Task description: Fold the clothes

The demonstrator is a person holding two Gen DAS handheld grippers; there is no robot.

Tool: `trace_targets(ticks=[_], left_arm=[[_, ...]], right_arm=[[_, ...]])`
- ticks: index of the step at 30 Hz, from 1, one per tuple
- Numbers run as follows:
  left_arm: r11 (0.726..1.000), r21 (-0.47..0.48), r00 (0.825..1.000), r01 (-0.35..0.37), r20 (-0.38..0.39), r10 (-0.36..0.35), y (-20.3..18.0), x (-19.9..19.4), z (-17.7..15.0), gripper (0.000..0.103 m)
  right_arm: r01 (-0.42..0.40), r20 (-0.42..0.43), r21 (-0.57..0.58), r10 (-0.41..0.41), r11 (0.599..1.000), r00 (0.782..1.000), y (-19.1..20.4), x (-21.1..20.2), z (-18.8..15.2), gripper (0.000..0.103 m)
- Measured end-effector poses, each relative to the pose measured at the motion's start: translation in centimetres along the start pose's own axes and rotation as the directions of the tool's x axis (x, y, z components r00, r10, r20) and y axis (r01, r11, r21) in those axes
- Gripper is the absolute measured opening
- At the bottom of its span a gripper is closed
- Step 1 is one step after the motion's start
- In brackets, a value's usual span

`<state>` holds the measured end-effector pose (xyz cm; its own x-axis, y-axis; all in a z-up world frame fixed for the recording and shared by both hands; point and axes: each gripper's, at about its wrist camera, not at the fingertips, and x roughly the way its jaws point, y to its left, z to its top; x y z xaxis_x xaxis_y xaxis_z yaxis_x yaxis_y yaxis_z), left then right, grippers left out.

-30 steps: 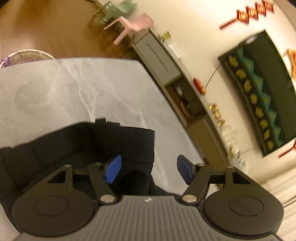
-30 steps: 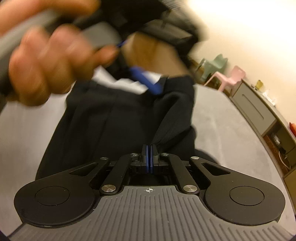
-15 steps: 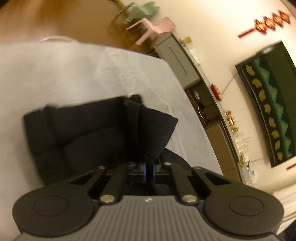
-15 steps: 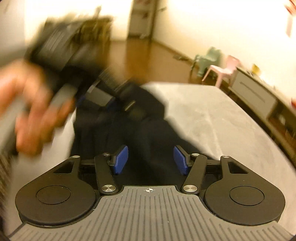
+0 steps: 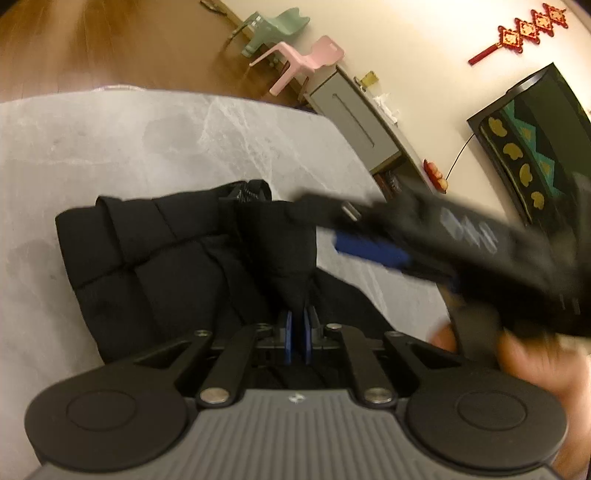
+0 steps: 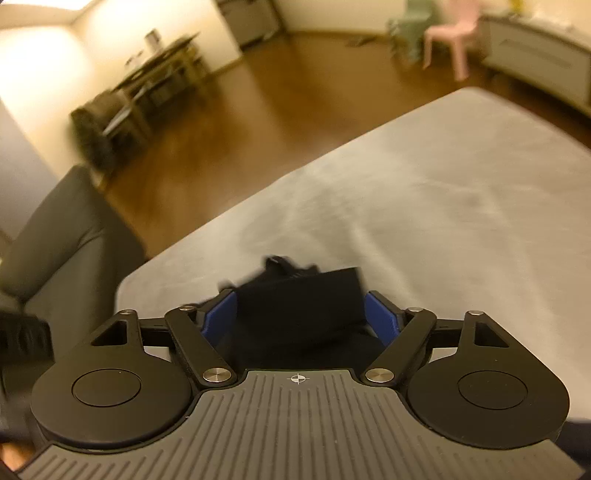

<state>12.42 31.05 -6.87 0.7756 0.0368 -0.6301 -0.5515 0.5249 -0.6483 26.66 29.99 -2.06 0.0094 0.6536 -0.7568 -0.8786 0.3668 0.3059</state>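
The grey marble-patterned tabletop [image 5: 155, 140] lies bare beyond and left of the folded black quilted garment [image 5: 155, 266]. To the garment's right, the blurred black right gripper with blue pads [image 5: 373, 251] crosses low over the table edge, blocking that side. Far off stand a pink plastic chair [image 5: 306, 61] and a grey cabinet [image 5: 354, 118].

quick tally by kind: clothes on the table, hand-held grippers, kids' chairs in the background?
Black garment on the table: 1
Hand-held grippers: 2, left and right
Small plastic chairs: 2, pink chair and green chair
Total: 5
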Motion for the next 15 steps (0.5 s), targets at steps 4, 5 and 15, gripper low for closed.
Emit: trace_targets(ticks=[4, 5, 15], left_arm=[[1.0, -0.022, 0.999, -0.02, -0.031, 0.02, 0.7, 0.5, -0.1, 0.007], [0.999, -0.028, 0.999, -0.023, -0.036, 0.022, 0.8, 0.5, -0.1, 0.007], [0.998, -0.069, 1.0, -0.016, -0.024, 0.014, 0.8, -0.3, 0.3, 0.015]], right_arm=[[-0.057, -0.162, 0.039, 0.062, 0.998, 0.985, -0.1, 3.9, 1.7, 0.07], [-0.062, -0.192, 0.041, 0.068, 0.997, 0.979, -0.6, 4.4, 1.8, 0.057], [-0.068, -0.05, -0.04, 0.066, 0.997, 0.997, 2.2, -1.8, 1.5, 0.008]])
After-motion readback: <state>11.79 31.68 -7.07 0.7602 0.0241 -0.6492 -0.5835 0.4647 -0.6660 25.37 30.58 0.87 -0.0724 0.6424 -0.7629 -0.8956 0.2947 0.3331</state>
